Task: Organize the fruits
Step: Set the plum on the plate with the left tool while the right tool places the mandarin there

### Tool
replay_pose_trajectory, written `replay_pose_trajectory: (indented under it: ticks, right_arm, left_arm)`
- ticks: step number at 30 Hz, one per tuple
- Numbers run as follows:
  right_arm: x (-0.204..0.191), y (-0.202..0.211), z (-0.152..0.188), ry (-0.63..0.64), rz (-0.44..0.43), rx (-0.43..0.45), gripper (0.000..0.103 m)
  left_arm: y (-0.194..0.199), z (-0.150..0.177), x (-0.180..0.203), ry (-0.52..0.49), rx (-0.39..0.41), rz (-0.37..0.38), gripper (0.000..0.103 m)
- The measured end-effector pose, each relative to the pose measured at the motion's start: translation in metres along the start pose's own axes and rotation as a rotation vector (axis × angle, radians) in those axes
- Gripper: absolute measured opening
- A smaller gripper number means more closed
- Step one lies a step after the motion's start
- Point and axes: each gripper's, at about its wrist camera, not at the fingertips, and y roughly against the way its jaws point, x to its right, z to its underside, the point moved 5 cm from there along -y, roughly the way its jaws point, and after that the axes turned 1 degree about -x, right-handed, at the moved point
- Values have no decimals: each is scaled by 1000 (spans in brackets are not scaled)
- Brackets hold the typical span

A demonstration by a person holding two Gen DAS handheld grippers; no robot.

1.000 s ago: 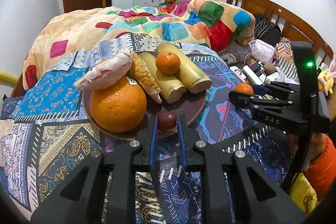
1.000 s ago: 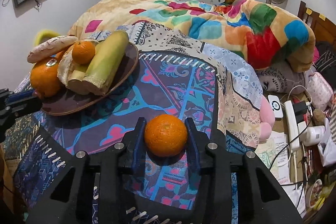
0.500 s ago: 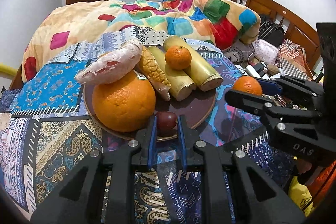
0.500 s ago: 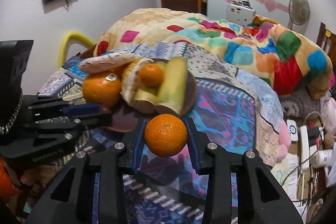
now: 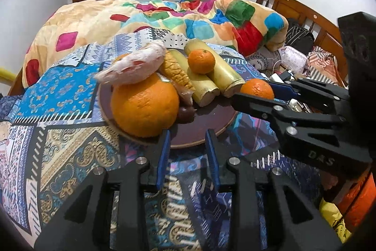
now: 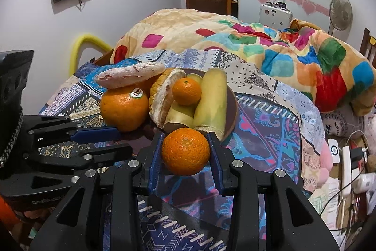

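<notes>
A brown plate (image 5: pixel 206 131) on the patterned bedspread holds a large orange (image 5: pixel 144 107), a pink sweet potato (image 5: pixel 134 66), a small mandarin (image 5: pixel 201 61), two yellow cane pieces (image 5: pixel 218 75) and a dark red fruit (image 5: pixel 185 113). My left gripper (image 5: pixel 188 140) is open and empty just before the plate's near rim; it also shows in the right wrist view (image 6: pixel 110 140). My right gripper (image 6: pixel 185 149) is shut on a mandarin (image 6: pixel 185 151) and holds it over the plate's right edge, which the left wrist view (image 5: pixel 257 89) also shows.
A bright patchwork quilt (image 5: pixel 188 20) is heaped behind the plate. Chargers, cables and soft toys (image 6: pixel 347 157) lie at the bed's right side by the wooden headboard (image 5: pixel 305 13). A yellow rail (image 6: pixel 87 41) stands at the left edge.
My left gripper opened, let go of the dark red fruit on the plate and drew back. My right gripper carried the mandarin leftward to the plate's edge.
</notes>
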Motion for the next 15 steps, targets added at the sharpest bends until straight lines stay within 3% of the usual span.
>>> replay_pose_trajectory:
  ticks: [9,15]
  right_arm:
    - [-15,-19,-5,34,-6,-35,35]
    - [-23,-25,-3,52,-11,-61,35]
  left_arm:
    - [19,6,-18,-22,40,-76,31]
    - [22,6,-23,-22,54,-81,31]
